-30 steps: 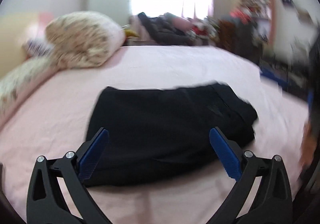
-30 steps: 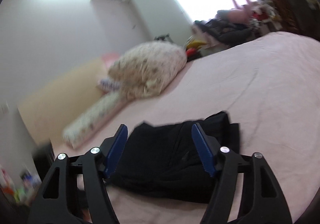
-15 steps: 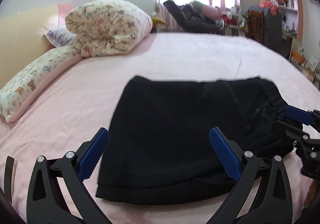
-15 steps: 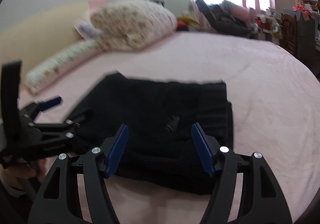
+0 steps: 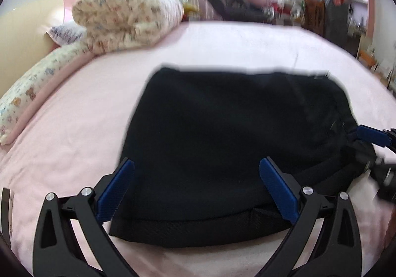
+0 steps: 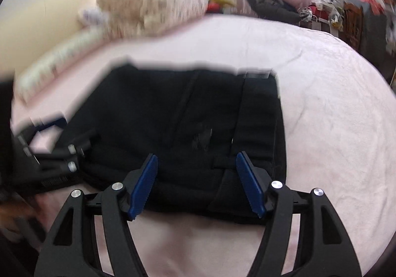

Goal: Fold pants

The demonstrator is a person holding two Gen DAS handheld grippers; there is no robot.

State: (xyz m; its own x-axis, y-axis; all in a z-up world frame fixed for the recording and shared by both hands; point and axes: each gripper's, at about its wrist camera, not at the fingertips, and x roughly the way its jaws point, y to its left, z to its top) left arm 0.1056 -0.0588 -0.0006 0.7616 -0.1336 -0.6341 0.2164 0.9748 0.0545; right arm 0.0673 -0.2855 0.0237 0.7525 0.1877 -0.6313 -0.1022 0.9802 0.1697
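Note:
The black pants lie folded into a compact rectangle on the pink bed; they also show in the right wrist view. My left gripper is open and empty, hovering over the near left edge of the pants. My right gripper is open and empty over the near right part, by the waistband. The right gripper shows at the right edge of the left wrist view; the left gripper shows blurred at the left of the right wrist view.
The pink bed sheet spreads all around the pants. A rolled floral duvet and a long floral pillow lie at the far left. Clothes pile and shelves stand beyond the far edge.
Both grippers have come down closer to the near edge of the folded pants, which now fill more of each view. Both stayed open; the pants have not moved.

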